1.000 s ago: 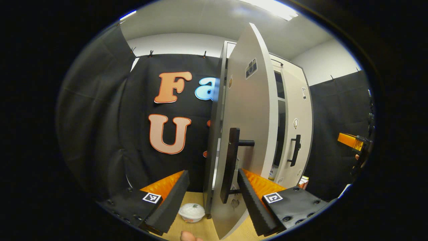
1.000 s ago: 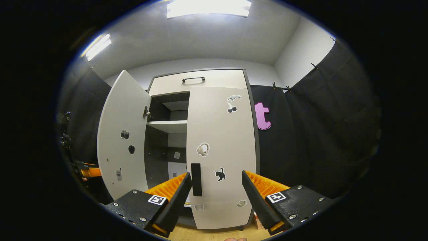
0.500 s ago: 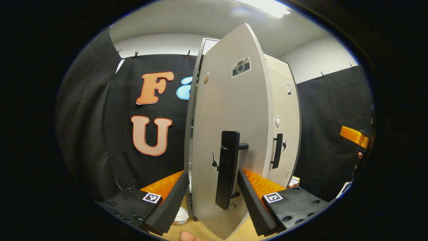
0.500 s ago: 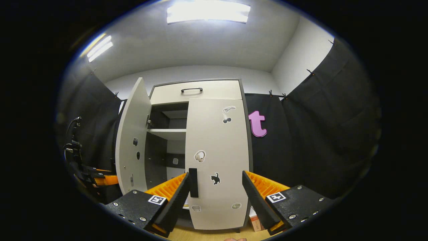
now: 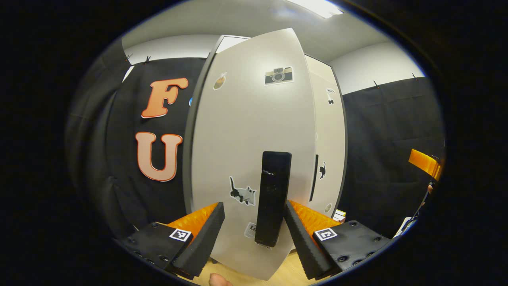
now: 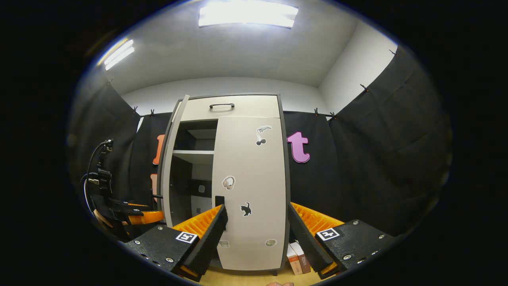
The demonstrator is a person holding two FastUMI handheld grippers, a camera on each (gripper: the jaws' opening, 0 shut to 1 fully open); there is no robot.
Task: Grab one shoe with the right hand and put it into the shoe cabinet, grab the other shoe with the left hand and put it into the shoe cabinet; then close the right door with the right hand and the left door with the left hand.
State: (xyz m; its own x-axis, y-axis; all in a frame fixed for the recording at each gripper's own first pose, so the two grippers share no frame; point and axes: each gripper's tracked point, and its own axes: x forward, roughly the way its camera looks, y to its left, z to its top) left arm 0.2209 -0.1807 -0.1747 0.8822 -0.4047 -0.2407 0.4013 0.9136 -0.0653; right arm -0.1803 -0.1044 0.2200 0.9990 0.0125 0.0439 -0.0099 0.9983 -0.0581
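Observation:
The left door (image 5: pixel 246 131) of the pale shoe cabinet stands close before my left gripper (image 5: pixel 254 234). The gripper is open, and the door's black handle (image 5: pixel 273 198) stands between its fingers, close against the right one. Beyond it the right door (image 5: pixel 331 151) lies shut. From the right gripper view, the left door (image 6: pixel 170 167) is seen edge-on, swung partly open, with dark shelves (image 6: pixel 194 153) behind it. The right door (image 6: pixel 250 190) is shut. My right gripper (image 6: pixel 256 234) hangs open, back from that door, holding nothing. The left gripper (image 6: pixel 143 216) shows by the left door.
A drawer with a black handle (image 6: pixel 221 105) tops the cabinet. Books (image 6: pixel 297 260) stand on the wooden floor (image 6: pixel 246 278) at the cabinet's right foot. Black cloth walls close in on both sides. The other gripper (image 5: pixel 424 163) shows at the far right of the left gripper view.
The left door has swung further toward shut, with my left gripper following its handle. My right gripper has drawn back from the shut right door.

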